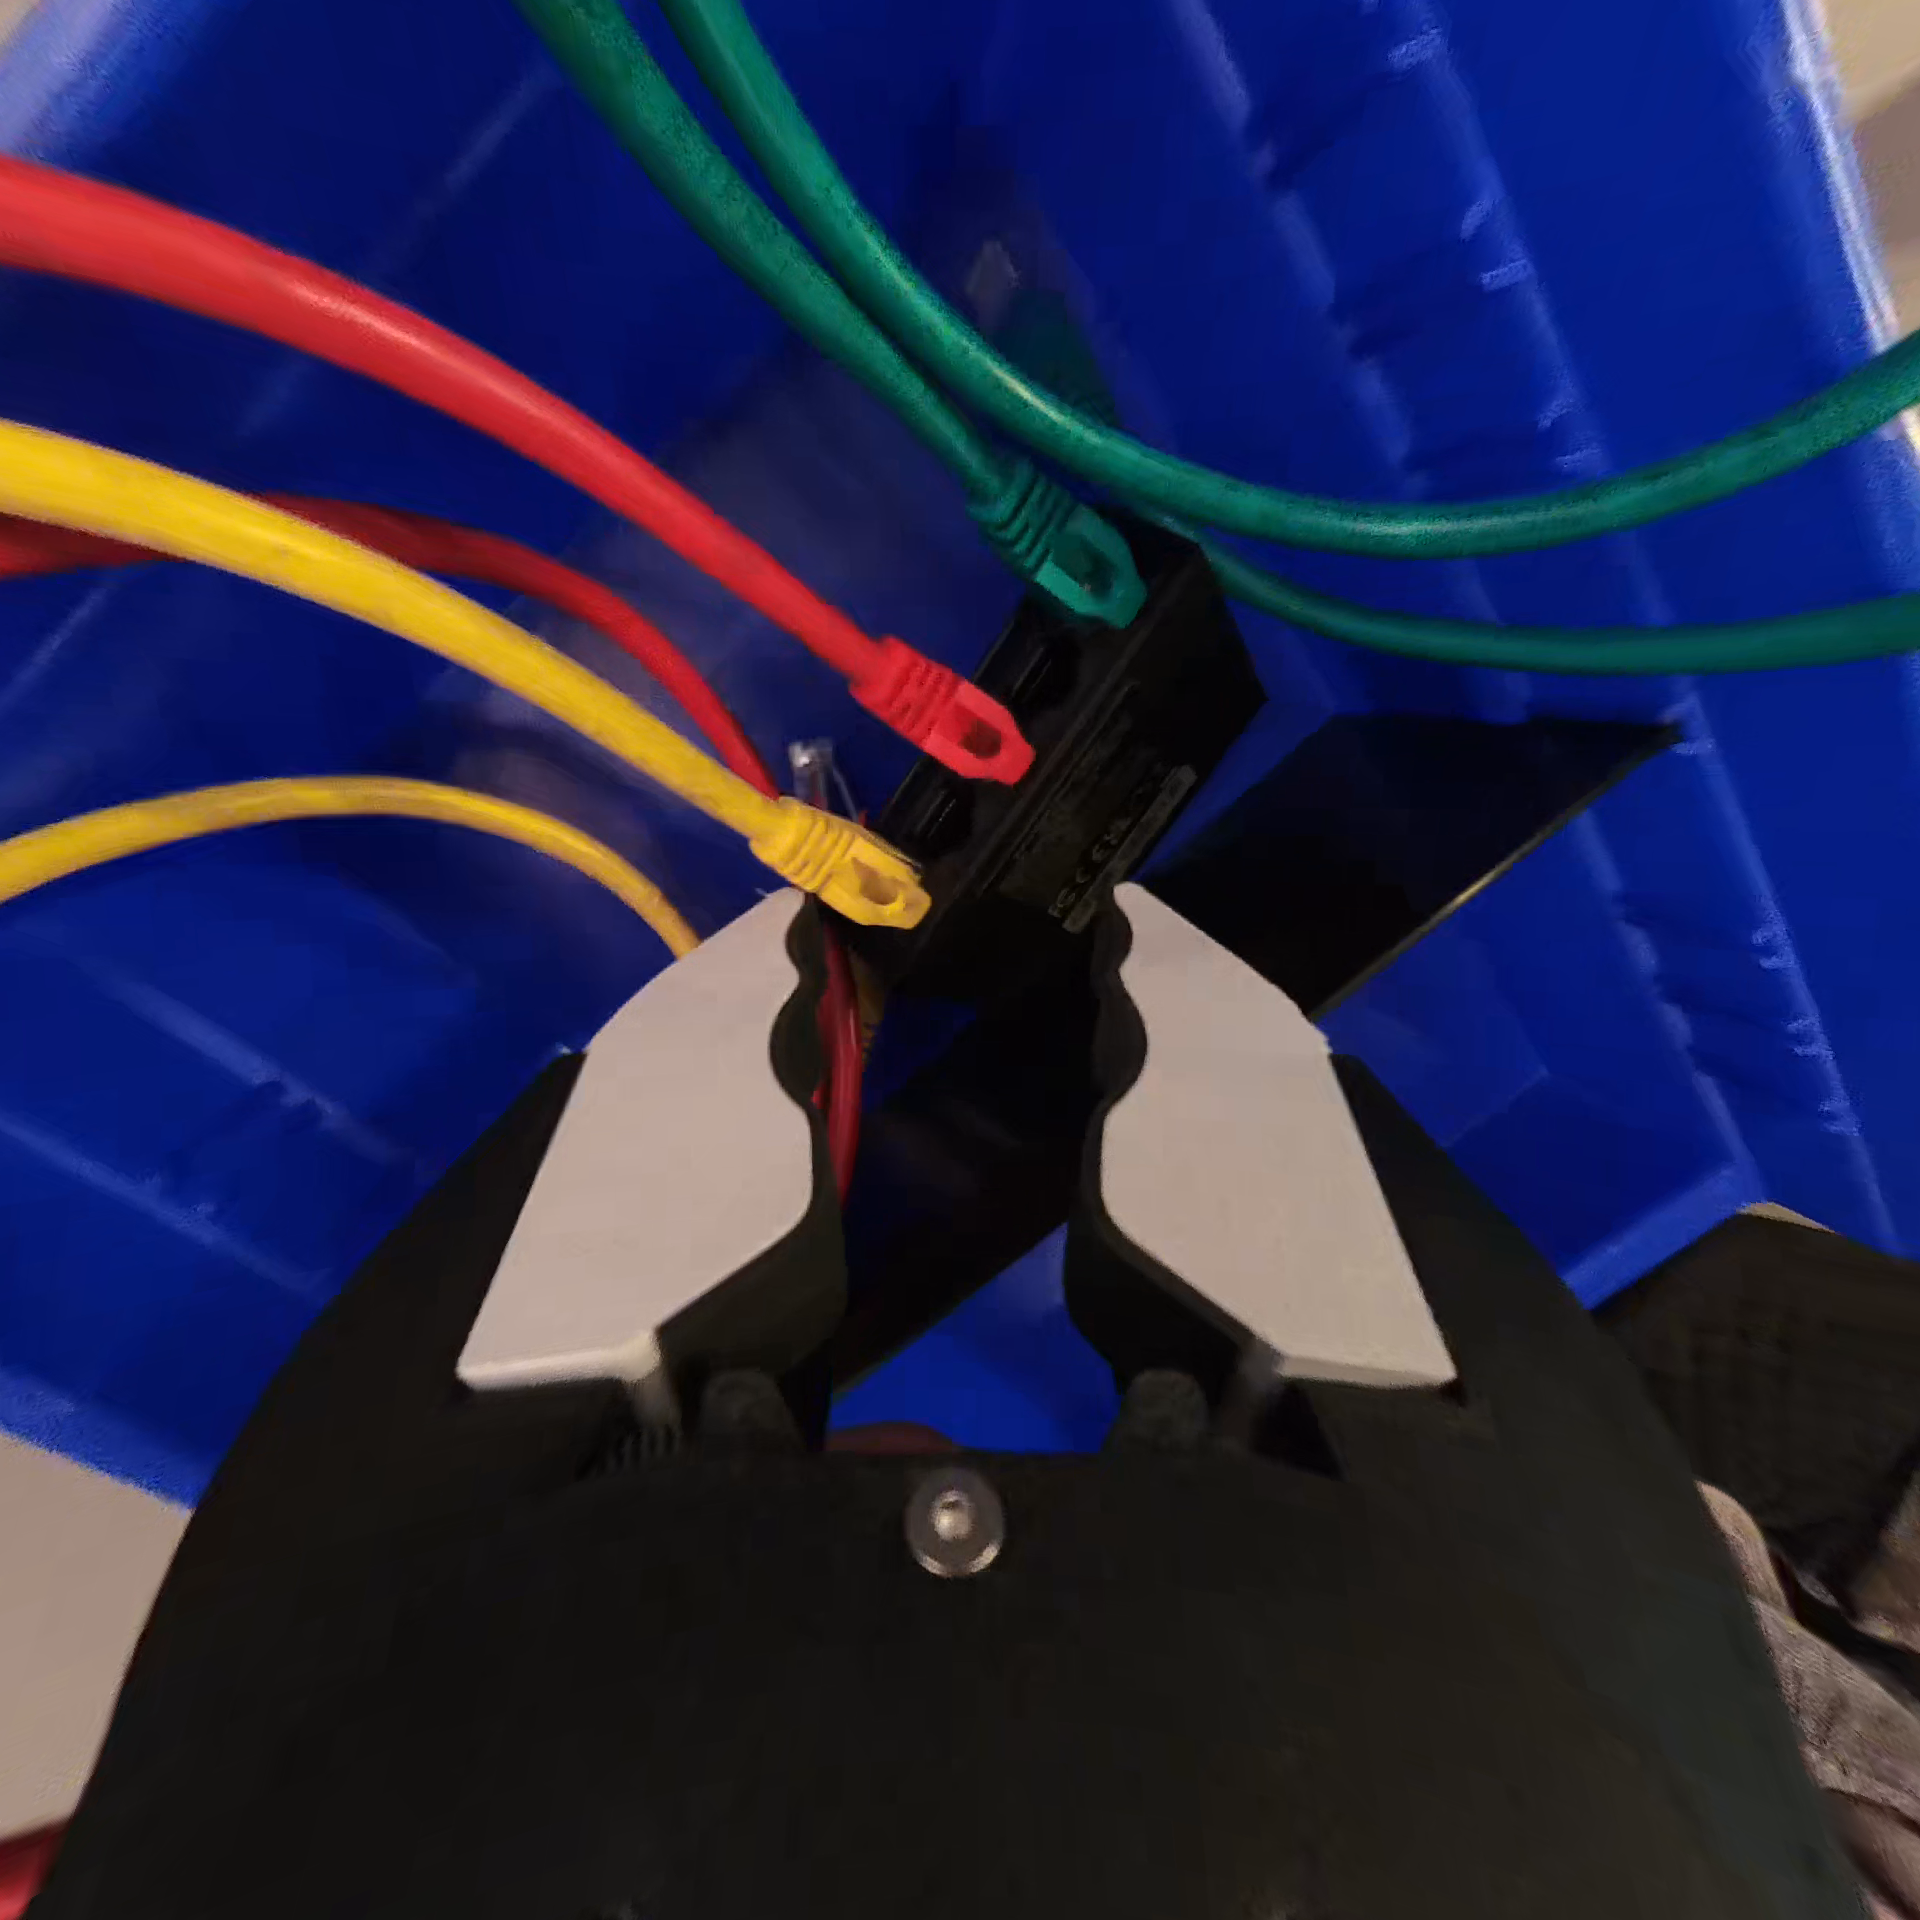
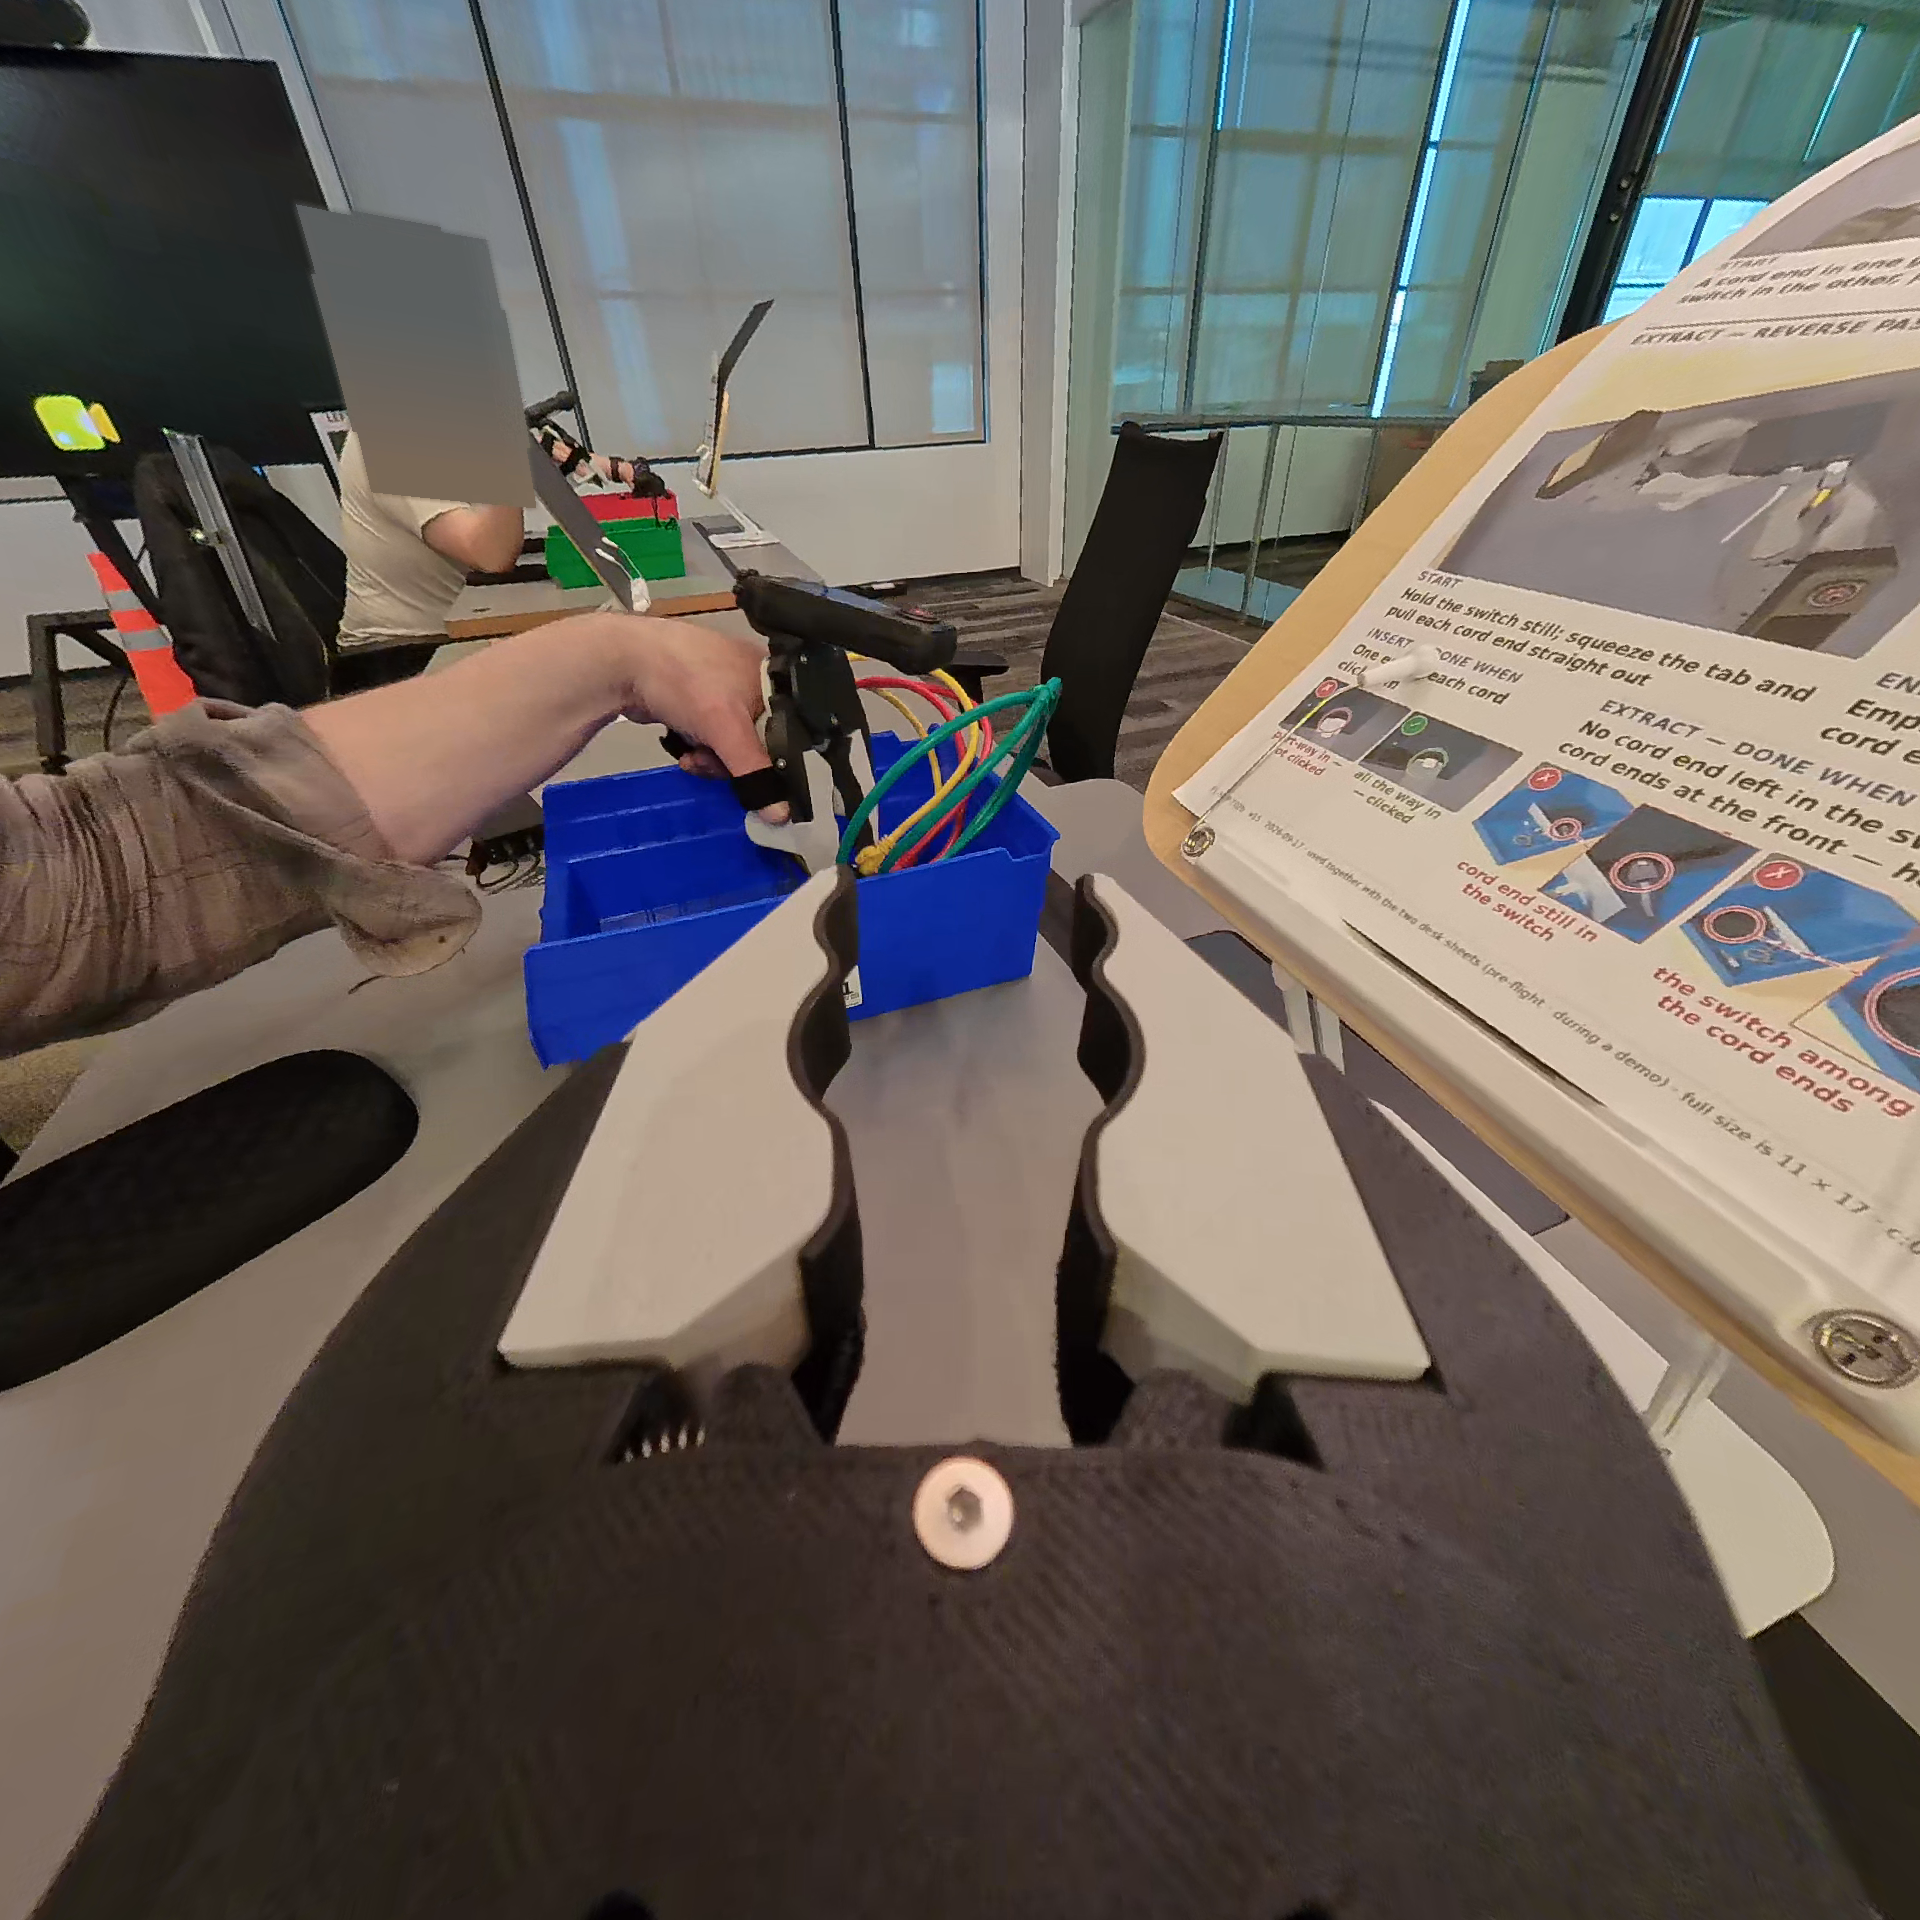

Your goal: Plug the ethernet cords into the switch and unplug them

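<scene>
**Three cords seated, left gripper closing in on the switch**

Step, as judged: plug-in phase looks largely done, unplugging not yet begun. In the left wrist view a green plug (image 1: 1070, 566), a red plug (image 1: 951, 717) and a yellow plug (image 1: 852, 868) sit in a row on the port face of the black switch (image 1: 1101, 758). How deep each is seated cannot be told. At least two dark ports between them look empty.

Left gripper (image 1: 951, 909): jaws apart, nothing clamped. The near corner of the switch lies between the fingertips, or just past them; contact cannot be told. Spare red and yellow cord runs down along the inside of the left finger (image 1: 686, 1101).

The switch is inside the blue bin (image 1: 1558, 416), tilted, ports facing left. A black sheet (image 1: 1403, 831) lies under and to its right.

Right gripper (image 2: 961, 883): released, empty, well apart from the work, over the grey table (image 2: 956, 1091), aimed at the blue bin (image 2: 935, 935). The left gripper (image 2: 810, 769) shows there, dipped into the bin beside the cord loops (image 2: 935, 769). An instruction sheet (image 2: 1610, 727) stands at right.

Next move likely calls for the left gripper to clamp the switch body without trapping the loose cords, then the right gripper to come in for a plug's tab.
</scene>
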### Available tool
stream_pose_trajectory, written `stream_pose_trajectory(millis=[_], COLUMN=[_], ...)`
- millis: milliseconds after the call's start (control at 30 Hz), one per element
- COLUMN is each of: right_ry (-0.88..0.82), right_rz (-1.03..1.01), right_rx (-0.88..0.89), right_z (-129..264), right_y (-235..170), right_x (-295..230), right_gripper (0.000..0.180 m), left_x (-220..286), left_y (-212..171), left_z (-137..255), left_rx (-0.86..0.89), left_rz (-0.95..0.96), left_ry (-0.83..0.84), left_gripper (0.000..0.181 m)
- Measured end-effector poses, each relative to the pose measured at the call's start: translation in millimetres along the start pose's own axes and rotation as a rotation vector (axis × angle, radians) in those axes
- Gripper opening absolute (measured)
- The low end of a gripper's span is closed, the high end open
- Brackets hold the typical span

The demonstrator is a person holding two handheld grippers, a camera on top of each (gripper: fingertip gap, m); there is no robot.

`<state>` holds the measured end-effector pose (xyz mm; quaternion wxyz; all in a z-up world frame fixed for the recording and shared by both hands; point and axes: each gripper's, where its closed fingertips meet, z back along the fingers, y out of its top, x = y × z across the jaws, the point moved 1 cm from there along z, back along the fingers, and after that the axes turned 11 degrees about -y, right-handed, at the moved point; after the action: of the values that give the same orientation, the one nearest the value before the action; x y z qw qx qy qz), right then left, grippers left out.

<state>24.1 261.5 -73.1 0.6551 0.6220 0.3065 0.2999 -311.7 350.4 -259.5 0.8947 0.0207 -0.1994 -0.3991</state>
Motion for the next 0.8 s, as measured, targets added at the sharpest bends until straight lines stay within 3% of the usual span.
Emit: stream_pose_trajectory(millis=[233,400,633,800], right_ry=[0.013,0.014,0.03,0.029], right_rz=[-0.026,-0.028,-0.042,-0.045], right_rx=[0.015,0.02,0.017,0.025], right_z=[2.9,4.2,2.0,4.5], right_y=[1.9,2.5,0.3,2.3], right_x=[3.2,5.2,3.4,5.1], right_gripper=[0.039,0.039,0.038,0.038], left_x=[1.6,-3.9,5.2,10.8], left_y=[5.6,8.6,5.8,11.0], left_z=[-4.8,-6.8,-17.7,-9.5], left_rx=[-0.015,-0.058,-0.194,-0.157], left_rz=[0.049,0.055,0.06,0.024], left_ry=[-0.198,-0.176,-0.235,-0.255], left_gripper=[0.046,0.055,0.047,0.039])
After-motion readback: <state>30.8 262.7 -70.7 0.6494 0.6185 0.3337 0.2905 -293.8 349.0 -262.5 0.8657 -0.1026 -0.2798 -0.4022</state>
